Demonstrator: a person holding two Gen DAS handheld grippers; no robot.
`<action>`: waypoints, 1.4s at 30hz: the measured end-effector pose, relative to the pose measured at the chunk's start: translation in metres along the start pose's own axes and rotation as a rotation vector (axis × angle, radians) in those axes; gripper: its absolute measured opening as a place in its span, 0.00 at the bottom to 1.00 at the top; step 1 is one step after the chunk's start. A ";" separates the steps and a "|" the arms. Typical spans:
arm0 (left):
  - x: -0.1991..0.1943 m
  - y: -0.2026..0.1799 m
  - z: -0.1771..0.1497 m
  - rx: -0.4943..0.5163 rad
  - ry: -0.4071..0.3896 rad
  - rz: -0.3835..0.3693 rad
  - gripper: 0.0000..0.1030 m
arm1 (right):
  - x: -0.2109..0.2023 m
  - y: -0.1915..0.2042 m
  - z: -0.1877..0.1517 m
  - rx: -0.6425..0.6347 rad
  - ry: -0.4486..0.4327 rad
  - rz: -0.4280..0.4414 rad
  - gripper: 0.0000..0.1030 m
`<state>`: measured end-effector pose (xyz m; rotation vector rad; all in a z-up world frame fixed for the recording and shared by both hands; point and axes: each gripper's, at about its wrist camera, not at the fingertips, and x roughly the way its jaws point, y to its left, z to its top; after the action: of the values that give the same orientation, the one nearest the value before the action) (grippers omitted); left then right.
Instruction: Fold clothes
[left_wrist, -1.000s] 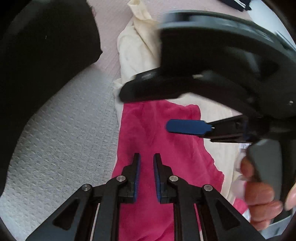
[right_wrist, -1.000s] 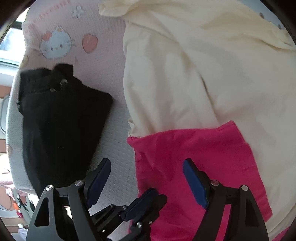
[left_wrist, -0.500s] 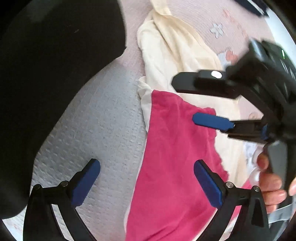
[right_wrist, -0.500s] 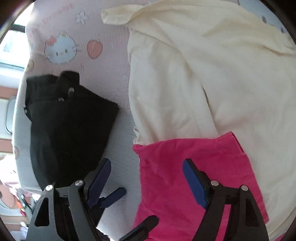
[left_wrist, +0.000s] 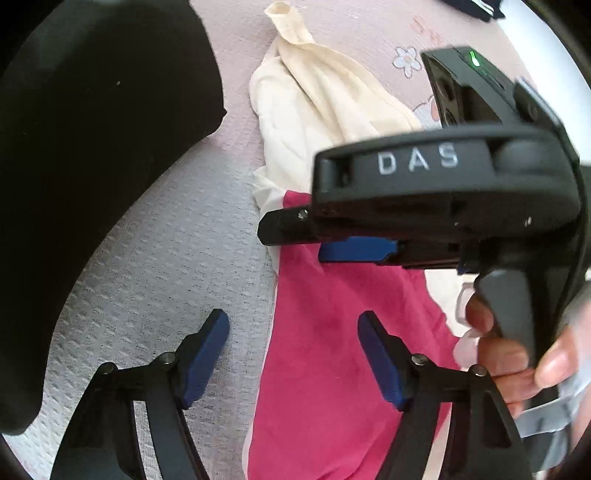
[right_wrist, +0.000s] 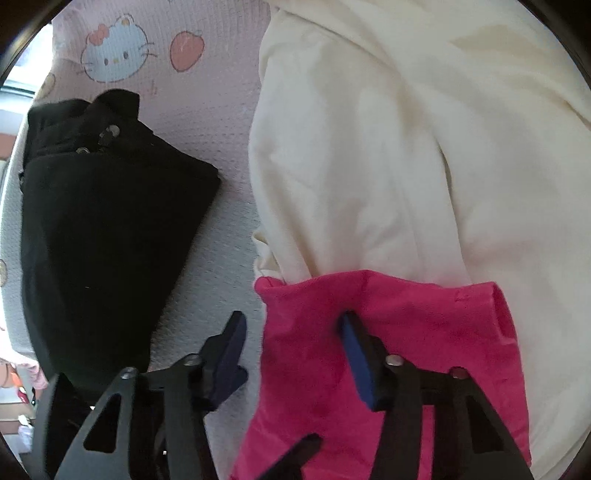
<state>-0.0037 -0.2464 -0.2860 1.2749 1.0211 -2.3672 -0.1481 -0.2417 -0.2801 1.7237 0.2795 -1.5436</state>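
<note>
Both grippers' jaws are closing astride the pink cloth's (right_wrist: 399, 354) left edge, not yet pinching: left gripper (left_wrist: 291, 354), right gripper (right_wrist: 291, 347). Bare bedsheet (left_wrist: 184, 277) at nine o'clock; black garment (right_wrist: 107, 229) beyond.

One legible marking: raised pale capitals "DAS" on the curved black plastic housing of the right gripper (left_wrist: 443, 192), seen from the left wrist view, ahead of and above the left jaws. The cartoon cat print on the pink waffle-textured bedspread (right_wrist: 207, 92) carries no readable lettering.
</note>
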 end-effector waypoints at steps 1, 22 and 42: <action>0.000 0.002 0.002 -0.004 0.001 0.007 0.49 | 0.000 0.001 0.001 -0.006 -0.007 0.000 0.38; -0.042 0.030 0.025 -0.158 -0.029 -0.011 0.73 | -0.071 -0.022 -0.066 0.203 -0.285 0.114 0.69; -0.055 -0.072 -0.020 0.195 0.023 -0.087 0.73 | -0.194 -0.126 -0.233 0.519 -0.671 0.227 0.75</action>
<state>0.0028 -0.1864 -0.2159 1.3515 0.8870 -2.5777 -0.1002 0.0624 -0.1653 1.4112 -0.6829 -2.0183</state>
